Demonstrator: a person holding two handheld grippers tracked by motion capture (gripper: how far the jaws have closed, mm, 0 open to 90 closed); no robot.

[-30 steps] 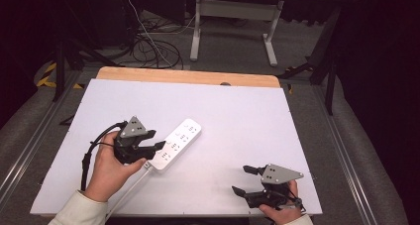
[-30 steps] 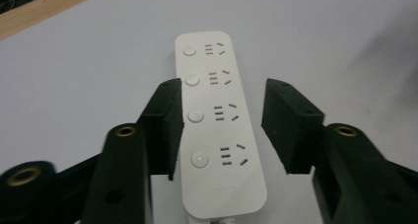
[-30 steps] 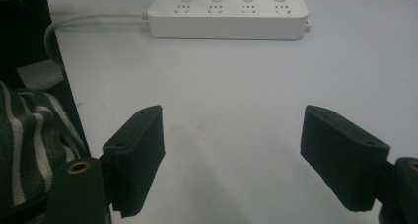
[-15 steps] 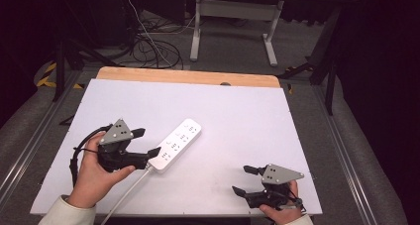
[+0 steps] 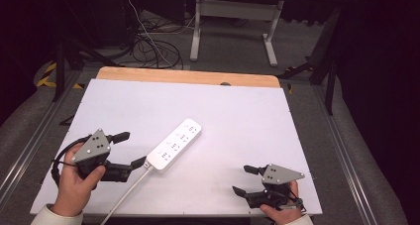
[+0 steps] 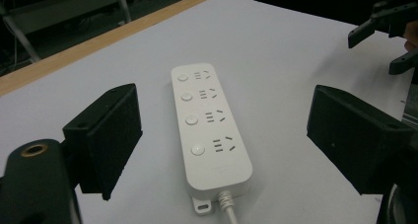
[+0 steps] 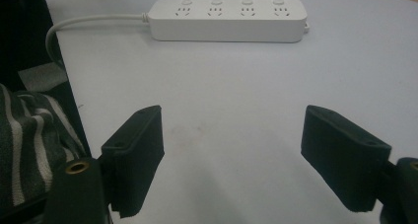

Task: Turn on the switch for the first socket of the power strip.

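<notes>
Dark floor with tangled cables (image 5: 148, 46) and a white metal frame (image 5: 233, 22) lies beyond the surface (image 5: 247, 111), a white sheet with a wooden strip (image 5: 188, 77) along its far edge. Near the centre, slightly toward 8 o'clock, a white four-socket power strip (image 5: 174, 144) lies flat and diagonal, its far end pointing to 1 o'clock; each socket has a round button beside it. Its white cord (image 5: 126, 195) leaves the near end and runs toward 7 o'clock, off the near edge.

At 8 o'clock the left claw (image 5: 132, 148), held in the person's left hand (image 5: 74, 185), has its jaws wide apart and empty. It points at the strip's cord end; one fingertip lies just beside that end, contact uncertain. In the left gripper view the strip appears between the two jaws.

At 5 o'clock the right claw (image 5: 245, 180) rests low over the surface in the right hand (image 5: 280, 212), jaws wide and empty, well apart from the strip, aimed toward it.
</notes>
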